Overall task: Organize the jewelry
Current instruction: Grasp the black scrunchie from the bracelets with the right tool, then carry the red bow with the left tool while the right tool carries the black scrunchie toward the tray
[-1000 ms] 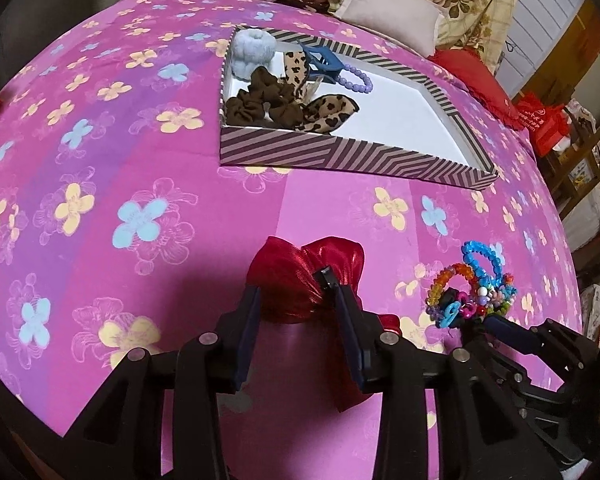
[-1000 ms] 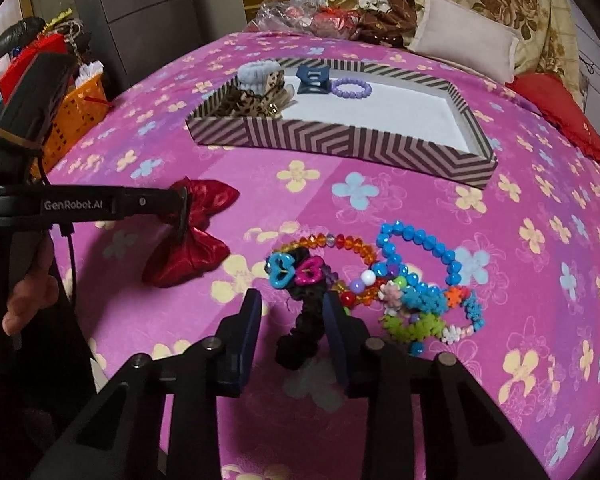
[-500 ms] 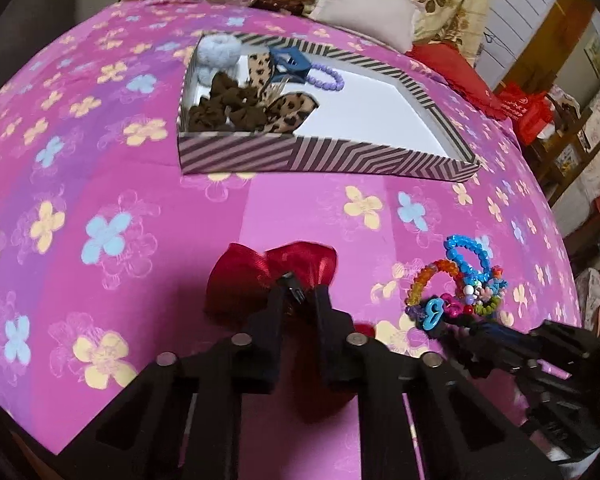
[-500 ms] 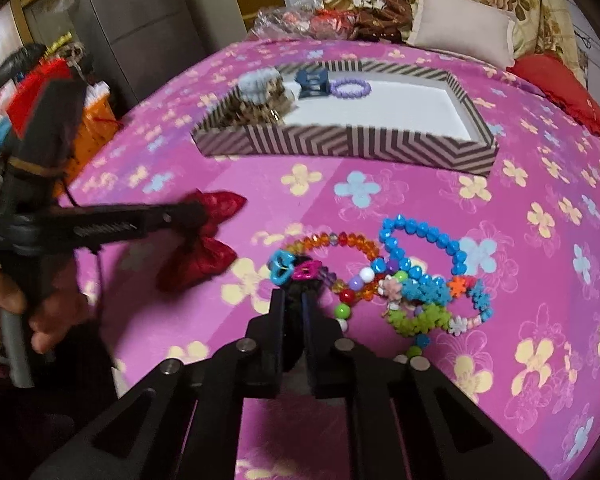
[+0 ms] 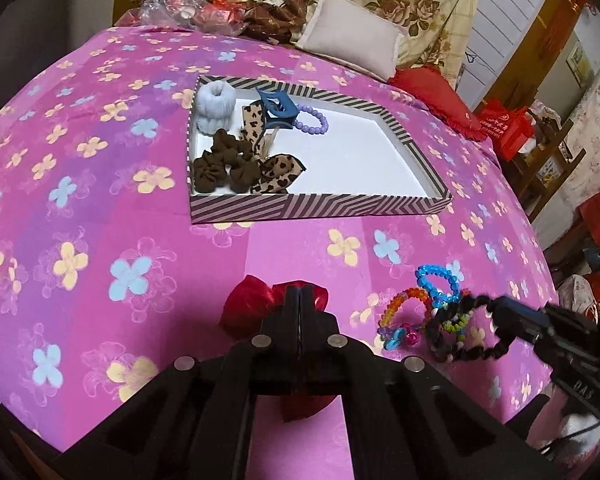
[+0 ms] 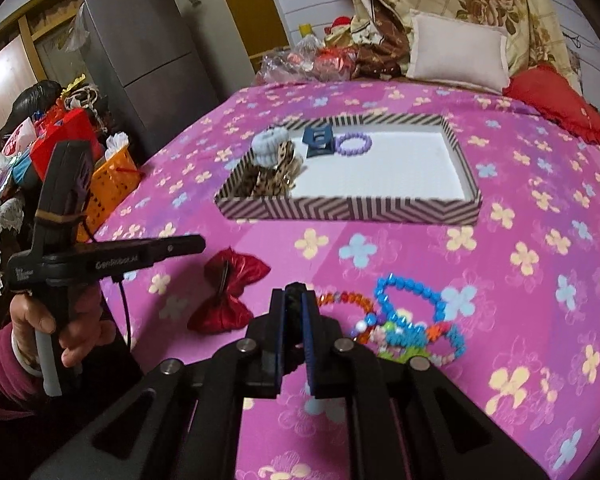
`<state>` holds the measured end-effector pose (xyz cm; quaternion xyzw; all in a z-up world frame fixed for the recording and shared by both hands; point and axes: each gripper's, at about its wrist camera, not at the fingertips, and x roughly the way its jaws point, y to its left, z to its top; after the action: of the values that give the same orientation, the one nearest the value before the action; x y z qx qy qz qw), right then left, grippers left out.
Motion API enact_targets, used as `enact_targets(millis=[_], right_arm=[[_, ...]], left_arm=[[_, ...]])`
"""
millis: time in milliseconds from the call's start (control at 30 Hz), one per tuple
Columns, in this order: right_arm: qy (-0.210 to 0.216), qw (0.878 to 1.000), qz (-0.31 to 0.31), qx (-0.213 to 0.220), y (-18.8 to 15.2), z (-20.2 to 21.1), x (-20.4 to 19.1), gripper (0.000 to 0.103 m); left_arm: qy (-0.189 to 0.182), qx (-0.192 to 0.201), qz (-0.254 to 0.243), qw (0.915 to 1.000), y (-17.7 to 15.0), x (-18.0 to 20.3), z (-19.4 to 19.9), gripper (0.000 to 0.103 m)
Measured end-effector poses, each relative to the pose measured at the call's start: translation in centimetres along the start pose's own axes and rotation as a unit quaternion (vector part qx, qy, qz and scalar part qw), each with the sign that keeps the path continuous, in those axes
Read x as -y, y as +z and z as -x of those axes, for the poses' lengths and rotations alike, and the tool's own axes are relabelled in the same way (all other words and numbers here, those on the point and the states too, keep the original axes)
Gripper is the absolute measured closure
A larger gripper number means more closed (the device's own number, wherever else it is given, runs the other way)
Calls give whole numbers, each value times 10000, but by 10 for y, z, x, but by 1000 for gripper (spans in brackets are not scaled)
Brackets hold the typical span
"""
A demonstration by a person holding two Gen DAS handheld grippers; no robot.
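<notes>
The striped tray (image 5: pixel 320 204) (image 6: pixel 340 210) on the pink flowered bedcover holds scrunchies, a leopard bow, a blue claw clip (image 5: pixel 278 110) and a purple bracelet (image 5: pixel 312 122). My left gripper (image 5: pixel 300 294) (image 6: pixel 200 243) is shut, its tips over the middle of the red bow (image 5: pixel 252 304). In the right wrist view the red bow (image 6: pixel 228 292) seems to lie on the cover just below those tips. My right gripper (image 6: pixel 296 300) (image 5: pixel 496 316) is shut on a black spiral hair tie (image 5: pixel 460 336), lifted beside the bead bracelets (image 5: pixel 436 280) (image 6: pixel 408 292).
A pale pillow (image 5: pixel 352 36), a red cushion (image 5: pixel 432 88) and bags of clutter lie at the bed's far end. An orange basket (image 6: pixel 112 188) and a grey fridge (image 6: pixel 140 52) stand off the left edge. A hand (image 6: pixel 60 332) grips the left tool.
Both grippers went from open to shut and then rose. The right one closed on the black hair tie and lifted it off the bead pile. The left closed at the bow's middle.
</notes>
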<state>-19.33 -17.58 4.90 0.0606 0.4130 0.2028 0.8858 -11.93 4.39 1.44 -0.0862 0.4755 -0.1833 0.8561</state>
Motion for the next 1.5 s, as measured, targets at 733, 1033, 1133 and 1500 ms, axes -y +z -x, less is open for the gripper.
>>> enact_targets(millis=[733, 1033, 1133, 1500], right_arm=[[-14, 10000, -28, -28, 3, -7, 2, 95], [-10, 9999, -7, 157, 28, -12, 4, 95], [-23, 9997, -38, 220, 39, -15, 7, 95], [-240, 9990, -8, 384, 92, -35, 23, 95]], left_arm=[[160, -509, 35, 9986, -22, 8, -41, 86], [99, -167, 2, 9998, 5, 8, -16, 86], [107, -105, 86, 9999, 18, 7, -14, 86], [157, 11, 193, 9997, 74, 20, -34, 86]])
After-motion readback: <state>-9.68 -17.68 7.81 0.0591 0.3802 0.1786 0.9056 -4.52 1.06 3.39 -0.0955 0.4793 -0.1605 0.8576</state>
